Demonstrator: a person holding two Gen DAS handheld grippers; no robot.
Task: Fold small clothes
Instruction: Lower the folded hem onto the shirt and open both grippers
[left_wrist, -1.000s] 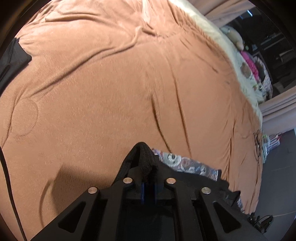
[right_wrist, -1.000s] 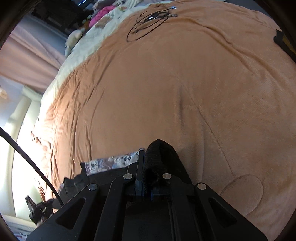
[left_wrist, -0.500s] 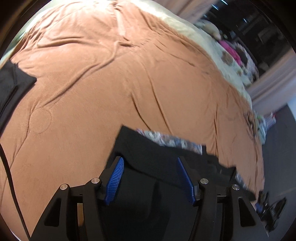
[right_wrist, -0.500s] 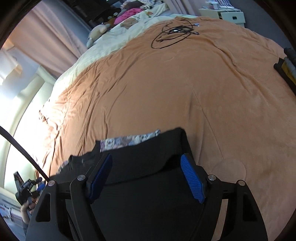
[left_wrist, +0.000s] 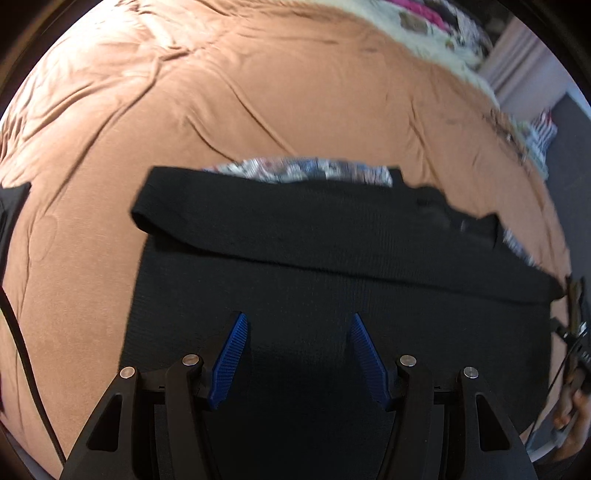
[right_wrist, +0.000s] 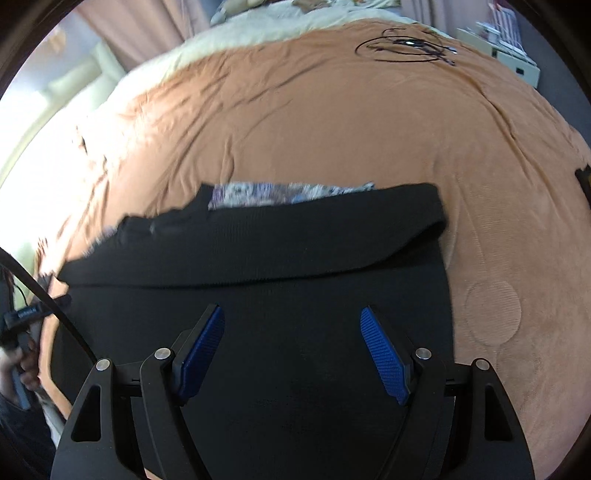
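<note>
One fold lies across the black garment (left_wrist: 332, 258) on the bed (left_wrist: 258, 92); both the left gripper (left_wrist: 297, 354) and right gripper (right_wrist: 293, 350) hover wide and empty, further folds seemingly left.

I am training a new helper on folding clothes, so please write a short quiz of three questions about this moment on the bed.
1. True or false: the left gripper with blue ribbed pads is clamped on the black knitted garment.
2. Which lies partly under the far edge of the black garment?
A. a coiled black cable
B. a patterned floral cloth
C. a soft toy
3. Fill in: the garment rests on a wrinkled ______ velvety blanket.

Key
1. False: its jaws stand apart, with nothing pinched between them; the right gripper is open too.
2. B: the patterned floral cloth peeks out there; the coiled black cable lies far off.
3. brown
</note>
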